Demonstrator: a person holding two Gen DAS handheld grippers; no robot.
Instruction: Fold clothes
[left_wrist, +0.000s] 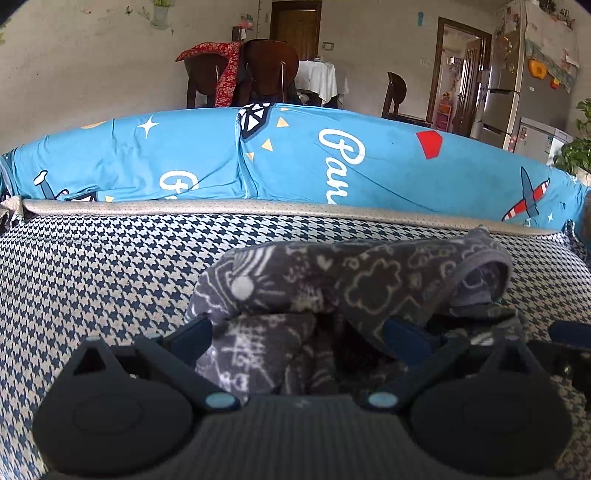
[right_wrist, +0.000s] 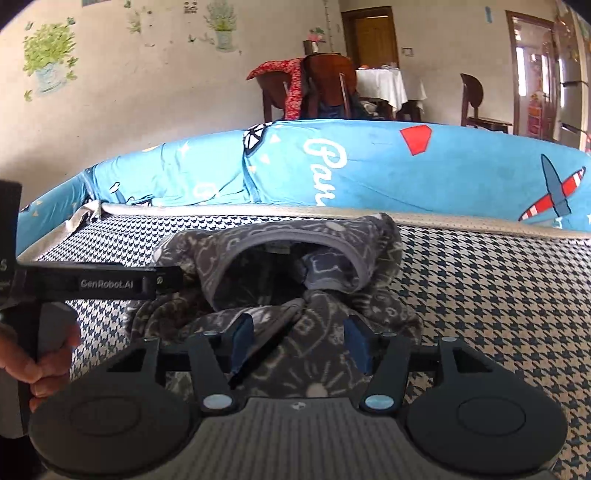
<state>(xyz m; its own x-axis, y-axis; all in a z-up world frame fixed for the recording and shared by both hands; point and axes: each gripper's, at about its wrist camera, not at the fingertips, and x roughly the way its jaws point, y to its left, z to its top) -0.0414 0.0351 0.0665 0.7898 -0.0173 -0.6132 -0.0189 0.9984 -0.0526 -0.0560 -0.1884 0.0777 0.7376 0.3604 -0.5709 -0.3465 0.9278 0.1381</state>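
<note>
Judging by its slump, the dark grey fleece garment with pale doodle print (right_wrist: 295, 280) is light, soft and floppy; it lies bunched on the navy-and-cream houndstooth cushion (right_wrist: 498, 280), and I would pinch its banded neck edge. My right gripper (right_wrist: 299, 343) has its jaws apart, cloth lying loose between them. My left gripper (left_wrist: 295, 336) also looks parted around folds, not clamped. Behind sits a bright blue printed cover (left_wrist: 332, 162), then dark wooden chairs (left_wrist: 271, 70).
</note>
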